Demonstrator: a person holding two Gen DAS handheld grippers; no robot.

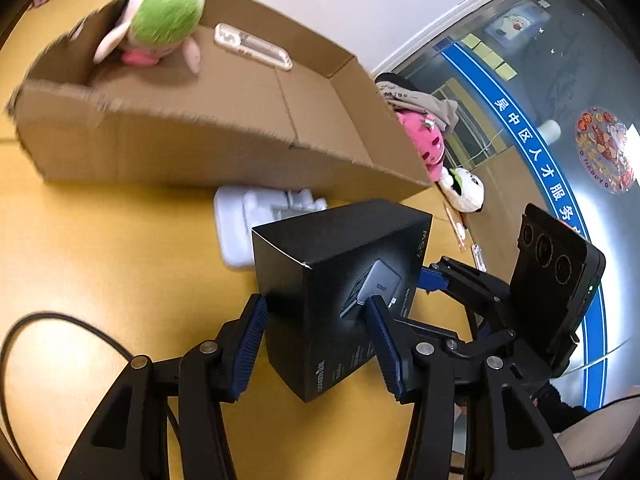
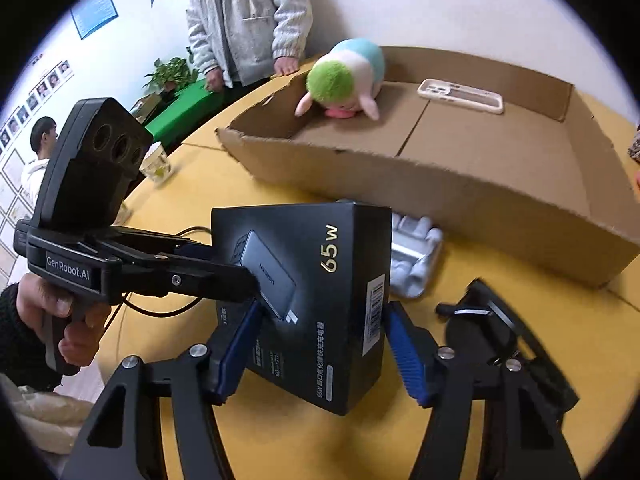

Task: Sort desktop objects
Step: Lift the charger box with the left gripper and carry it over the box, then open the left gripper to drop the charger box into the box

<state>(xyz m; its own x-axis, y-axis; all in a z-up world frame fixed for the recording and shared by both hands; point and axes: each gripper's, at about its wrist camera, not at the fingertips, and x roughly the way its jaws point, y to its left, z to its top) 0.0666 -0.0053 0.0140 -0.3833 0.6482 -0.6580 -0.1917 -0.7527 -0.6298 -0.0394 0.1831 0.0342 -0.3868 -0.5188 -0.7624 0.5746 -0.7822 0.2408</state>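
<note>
A black 65 W charger box [image 1: 340,288] is held upright above the yellow table [image 1: 100,240]. My left gripper [image 1: 316,312] is shut on it, one pad on each side. My right gripper [image 2: 320,320] is also shut on the box [image 2: 312,292], from the other side; it shows in the left wrist view [image 1: 436,276]. An open cardboard box [image 1: 224,120] lies behind, holding a green and white plush toy [image 1: 160,20] and a clear phone case [image 1: 252,46]. A white moulded tray [image 1: 256,216] lies between the two boxes.
A pink plush [image 1: 424,144] and a white plush [image 1: 464,188] lie past the carton's right end. A black cable [image 1: 60,320] loops on the table at left. A paper cup [image 2: 156,164] stands at the table's far edge. A person in grey [image 2: 248,16] stands behind the carton.
</note>
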